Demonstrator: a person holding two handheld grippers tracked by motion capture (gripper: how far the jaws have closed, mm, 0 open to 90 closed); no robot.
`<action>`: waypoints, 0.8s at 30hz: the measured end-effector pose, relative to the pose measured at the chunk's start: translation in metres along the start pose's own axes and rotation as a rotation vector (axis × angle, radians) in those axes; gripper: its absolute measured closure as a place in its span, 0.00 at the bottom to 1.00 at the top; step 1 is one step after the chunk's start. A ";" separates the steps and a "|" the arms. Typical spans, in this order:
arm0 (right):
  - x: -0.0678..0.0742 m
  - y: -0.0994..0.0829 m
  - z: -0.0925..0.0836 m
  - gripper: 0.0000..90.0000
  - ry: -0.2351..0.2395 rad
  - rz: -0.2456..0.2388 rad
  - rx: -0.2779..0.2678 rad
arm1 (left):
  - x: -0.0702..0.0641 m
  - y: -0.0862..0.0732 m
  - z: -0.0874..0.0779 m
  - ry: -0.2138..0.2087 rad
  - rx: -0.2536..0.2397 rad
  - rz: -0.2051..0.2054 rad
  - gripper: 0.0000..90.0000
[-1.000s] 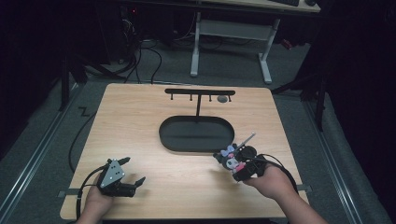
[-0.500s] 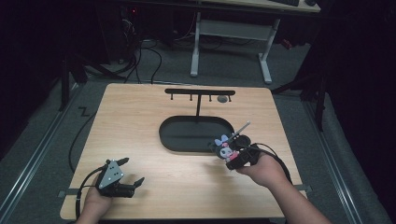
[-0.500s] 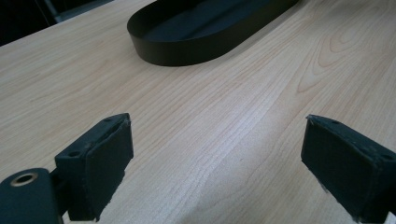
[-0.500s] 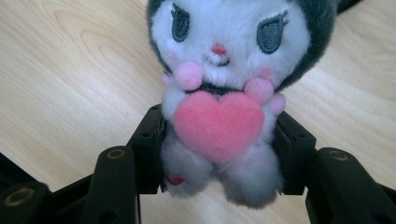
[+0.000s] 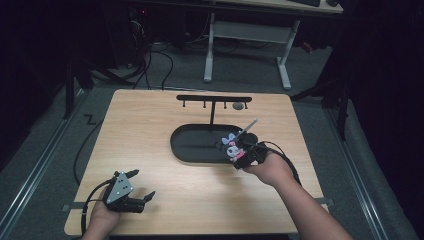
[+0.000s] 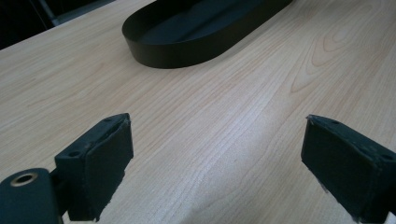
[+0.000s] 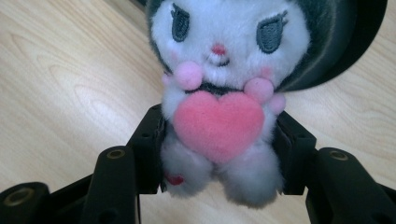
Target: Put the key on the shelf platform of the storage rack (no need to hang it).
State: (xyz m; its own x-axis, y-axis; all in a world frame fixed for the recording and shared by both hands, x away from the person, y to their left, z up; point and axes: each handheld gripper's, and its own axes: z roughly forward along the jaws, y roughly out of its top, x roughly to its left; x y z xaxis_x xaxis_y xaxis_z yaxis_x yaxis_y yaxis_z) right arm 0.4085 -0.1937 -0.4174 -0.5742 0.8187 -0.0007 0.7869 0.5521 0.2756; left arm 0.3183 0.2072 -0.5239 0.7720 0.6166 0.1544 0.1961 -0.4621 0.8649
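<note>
While right gripper fingers pinch plush toy | left gripper fingers spread, low over table

Black tongs with blocky pads, grey triangular plate, trailing black cables.

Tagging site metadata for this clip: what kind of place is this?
Likely a lab or data-collection workspace, not a home. A bare wooden table holds a black oval tray and hook stand; cables trail over the grey floor, with an office desk frame behind.
</note>
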 end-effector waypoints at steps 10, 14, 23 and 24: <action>-0.007 0.028 0.013 0.52 0.011 0.012 -0.023 | 0.002 -0.002 -0.002 0.004 -0.001 -0.011 0.11; -0.006 0.036 0.018 0.52 0.004 0.019 -0.034 | 0.003 -0.002 -0.003 0.004 -0.014 -0.020 0.11; -0.007 0.052 0.039 0.52 -0.019 0.003 -0.054 | 0.004 -0.003 -0.003 0.004 -0.008 -0.020 0.11; -0.007 0.053 0.041 0.52 -0.021 0.005 -0.055 | 0.004 -0.003 -0.003 0.004 -0.008 -0.020 0.11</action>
State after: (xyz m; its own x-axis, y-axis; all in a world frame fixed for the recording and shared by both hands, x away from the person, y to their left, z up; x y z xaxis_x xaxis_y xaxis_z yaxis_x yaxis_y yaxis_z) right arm 0.4631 -0.1638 -0.4419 -0.5650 0.8249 -0.0187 0.7759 0.5388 0.3280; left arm 0.3183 0.2130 -0.5245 0.7653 0.6286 0.1387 0.2068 -0.4441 0.8718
